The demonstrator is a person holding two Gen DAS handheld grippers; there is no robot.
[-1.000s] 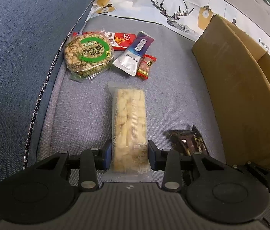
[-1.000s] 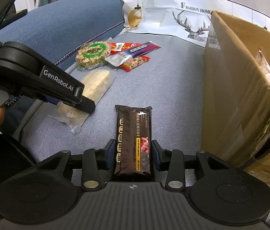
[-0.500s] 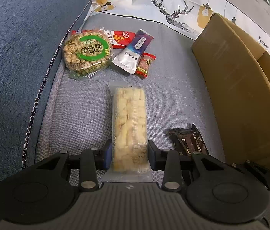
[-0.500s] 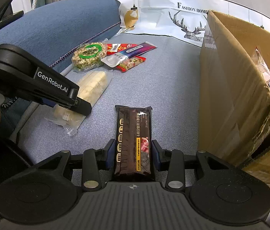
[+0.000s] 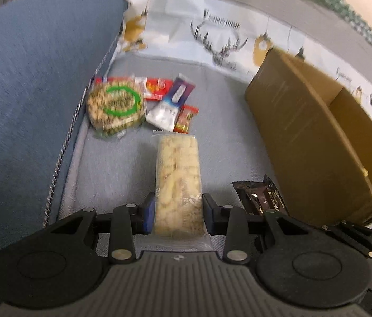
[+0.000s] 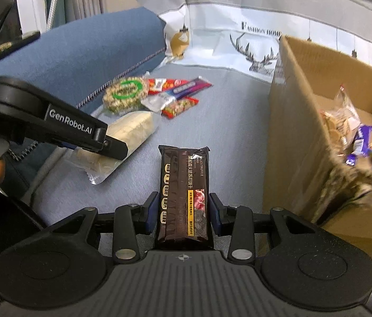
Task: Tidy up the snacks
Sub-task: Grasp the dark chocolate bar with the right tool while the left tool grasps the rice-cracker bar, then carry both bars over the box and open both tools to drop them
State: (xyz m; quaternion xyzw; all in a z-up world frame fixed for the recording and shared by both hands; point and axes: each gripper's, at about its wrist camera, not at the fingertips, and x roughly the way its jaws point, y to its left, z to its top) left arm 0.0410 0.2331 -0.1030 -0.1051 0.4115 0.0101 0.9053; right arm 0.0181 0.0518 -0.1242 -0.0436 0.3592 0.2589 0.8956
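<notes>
The sofa point(image 5: 233, 142) carries everything here, and both views now look over it from higher up than a second ago: more of the blue armrest point(image 6: 85, 52) and the back wall shows, and the left view is smeared with motion. The box point(image 6: 302, 121) stands open on the right, and its inside, hidden a second ago from this side, now shows several wrapped snacks point(image 6: 354, 137).

The left tongs point(image 5: 178, 214) are clamped on the near end of the pale bar point(image 5: 178, 174), which in the right view seems to hang clear of the cushion. The right tongs point(image 6: 183, 214) grip the dark bar point(image 6: 183, 185) the same way. Both appear lifted, so I judge the carry to the box has begun.

Four snacks are left near the armrest: the round cake point(image 5: 116, 104), red packet point(image 5: 157, 87), white sachet point(image 5: 171, 105) and small candy point(image 5: 186, 119).
</notes>
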